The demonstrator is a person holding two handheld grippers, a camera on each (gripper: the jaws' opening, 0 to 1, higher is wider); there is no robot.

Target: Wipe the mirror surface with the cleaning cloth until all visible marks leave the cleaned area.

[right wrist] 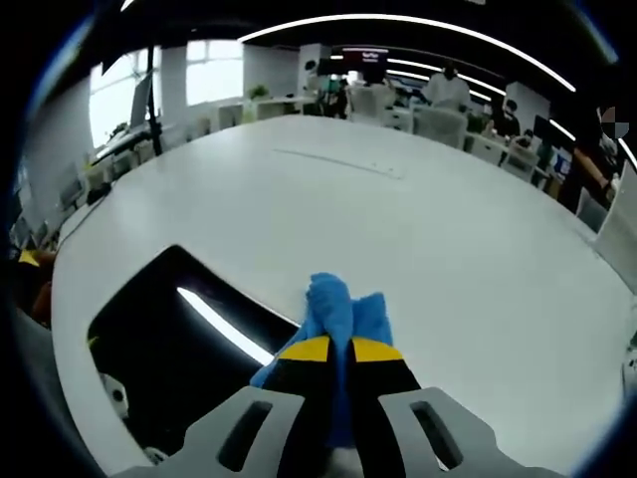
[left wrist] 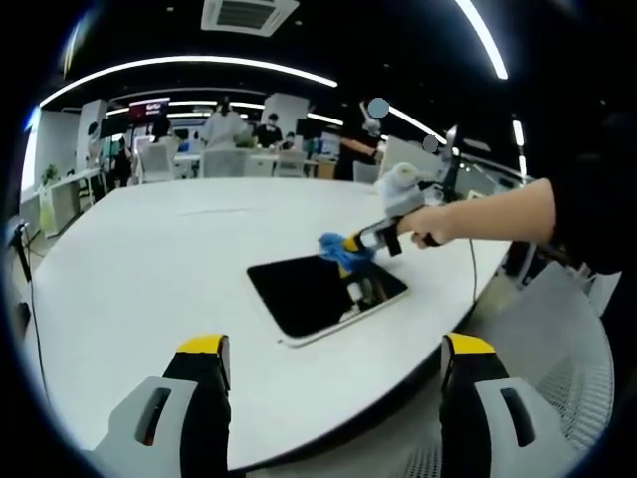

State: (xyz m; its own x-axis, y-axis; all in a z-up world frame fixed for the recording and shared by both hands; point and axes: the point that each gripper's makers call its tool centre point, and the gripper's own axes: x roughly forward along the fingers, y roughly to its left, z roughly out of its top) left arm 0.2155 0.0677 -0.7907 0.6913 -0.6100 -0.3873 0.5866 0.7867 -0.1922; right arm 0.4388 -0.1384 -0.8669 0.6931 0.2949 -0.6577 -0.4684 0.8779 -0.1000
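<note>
Left gripper: jaws spread wide, yellow tips at 7 and 5 o'clock of its own view, nothing between them. Right gripper: jaws pinched nearly together, blue cloth clamped between the yellow tips. In the left gripper view, right hand at 2 o'clock grips the tool, bare forearm extended.

An open-plan office or lab is shown: a large white tabletop is set in front, desks and white chairs with people are seen behind, and long ceiling light strips and a ceiling vent are seen overhead.
</note>
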